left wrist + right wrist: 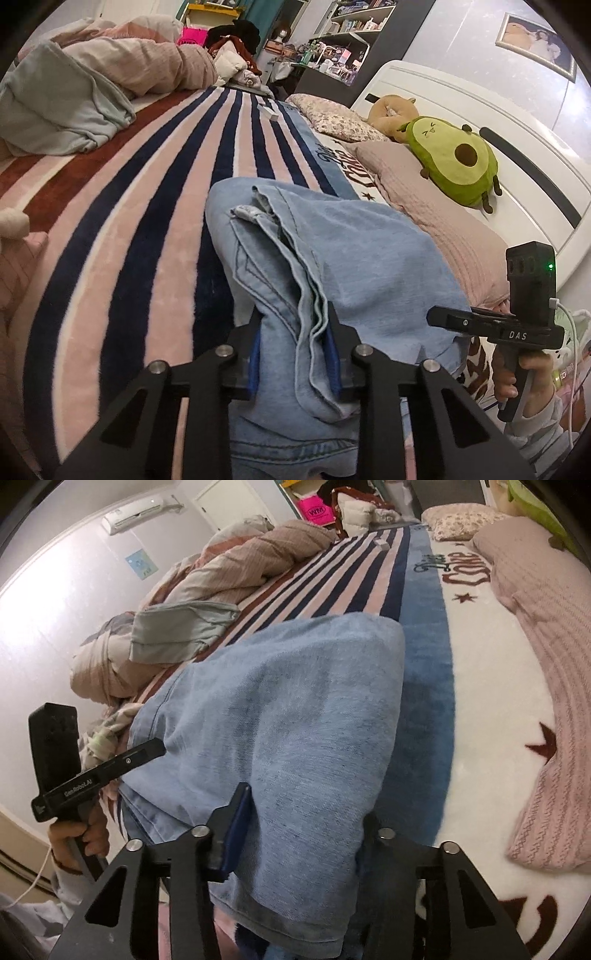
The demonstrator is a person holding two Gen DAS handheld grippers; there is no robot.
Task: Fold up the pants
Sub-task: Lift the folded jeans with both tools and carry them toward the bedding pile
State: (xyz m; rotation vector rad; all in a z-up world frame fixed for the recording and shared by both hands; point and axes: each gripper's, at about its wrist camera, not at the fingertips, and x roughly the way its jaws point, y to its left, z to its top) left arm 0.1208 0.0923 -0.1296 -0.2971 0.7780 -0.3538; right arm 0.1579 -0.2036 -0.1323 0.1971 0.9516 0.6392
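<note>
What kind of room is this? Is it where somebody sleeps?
Most likely a bedroom. A wide bed with a white headboard fills the view, covered by a pink, navy and white striped blanket. A green avocado plush toy rests on pink pillows, and a rumpled beige duvet lies alongside.

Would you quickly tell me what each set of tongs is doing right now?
Left tongs: closed on a bunched edge of the light blue denim pants.
Right tongs: closed on the pants.

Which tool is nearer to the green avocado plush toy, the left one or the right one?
Right. The right tool grips the jeans on the side toward the avocado plush and pillows; the left tool grips them farther away, over the striped blanket.
</note>
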